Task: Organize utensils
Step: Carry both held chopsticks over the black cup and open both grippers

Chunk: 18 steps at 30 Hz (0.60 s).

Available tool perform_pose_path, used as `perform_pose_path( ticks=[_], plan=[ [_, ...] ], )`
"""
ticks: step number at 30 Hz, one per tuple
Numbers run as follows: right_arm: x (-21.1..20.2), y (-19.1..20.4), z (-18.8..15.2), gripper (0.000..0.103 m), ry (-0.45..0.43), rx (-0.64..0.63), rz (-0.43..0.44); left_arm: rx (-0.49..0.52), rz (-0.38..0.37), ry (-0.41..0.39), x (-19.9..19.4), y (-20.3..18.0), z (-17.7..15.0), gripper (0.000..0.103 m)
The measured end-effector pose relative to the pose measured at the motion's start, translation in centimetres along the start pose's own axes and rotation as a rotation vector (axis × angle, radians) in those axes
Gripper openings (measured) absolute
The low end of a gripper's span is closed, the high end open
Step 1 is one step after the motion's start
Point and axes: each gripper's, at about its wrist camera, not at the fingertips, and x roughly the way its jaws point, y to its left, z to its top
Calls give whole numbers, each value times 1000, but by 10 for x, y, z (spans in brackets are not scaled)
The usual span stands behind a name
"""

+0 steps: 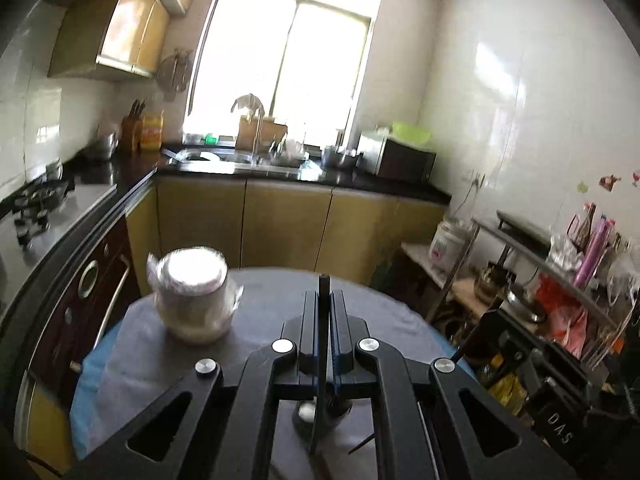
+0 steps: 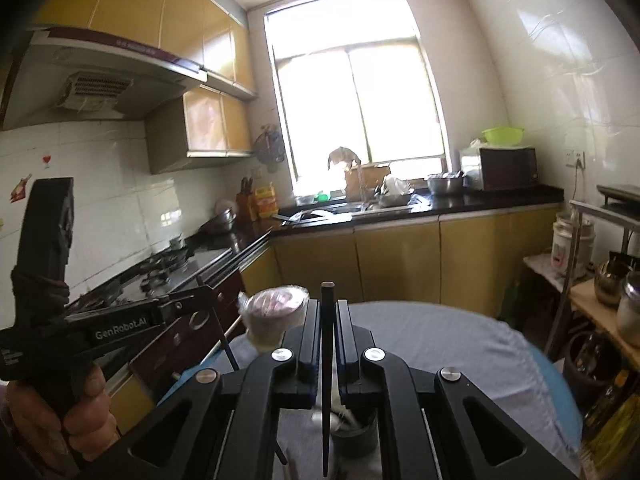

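The round bench (image 1: 384, 320) is covered with a grey cloth (image 1: 152, 344) over a blue layer that shows at the rim. A plastic-wrapped jar (image 1: 194, 296) stands on it at the far left. A dark utensil cup (image 2: 354, 438) stands at the near edge.

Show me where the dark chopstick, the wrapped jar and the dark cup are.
dark chopstick (image 2: 327, 322): right wrist view, upper shaft between the tool's fingers.
wrapped jar (image 1: 193, 294): left wrist view, its side under the foil-like top.
dark cup (image 2: 354, 438): right wrist view, its front wall.
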Motion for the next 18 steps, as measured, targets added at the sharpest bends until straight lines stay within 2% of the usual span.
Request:
perform_pose_path(
  ticks=[4,9,18],
  plan=[
    [16,-6,18,7,-27,2,-35,-18,-14,-47,14,-7,19,5],
    [45,-16,21,7,-30,33,-80,-40,4,-74,40,-5,18,5],
    [85,-32,-5,7,31,91,-103,-125,14,21,96,12,-19,5]
  ],
)
